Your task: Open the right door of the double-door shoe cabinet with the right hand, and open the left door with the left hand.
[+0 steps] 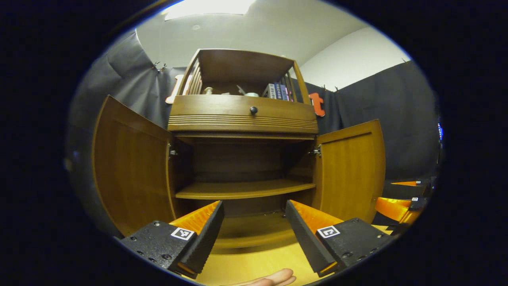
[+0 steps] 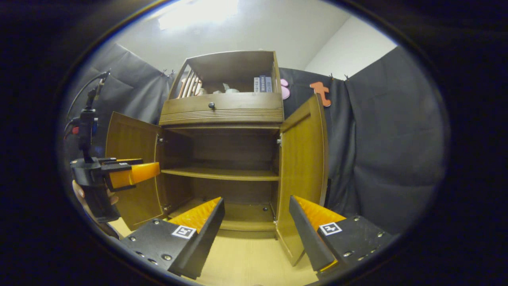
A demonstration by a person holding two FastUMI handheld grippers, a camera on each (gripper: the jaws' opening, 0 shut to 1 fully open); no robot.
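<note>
A: Standing wide open, both the left door (image 1: 131,167) and right door (image 2: 303,171) of the brown wooden shoe cabinet (image 1: 242,119).

B: Left tool (image 1: 254,234) and right tool (image 2: 256,234) spread, pinching nothing. A careless swing could knock the near right door. Pale wooden desk (image 2: 246,262), dark cloth walls.

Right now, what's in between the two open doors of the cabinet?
Between the left door and the right door is the cabinet's open inside, with one bare shelf across it, as the left gripper view shows.
</note>
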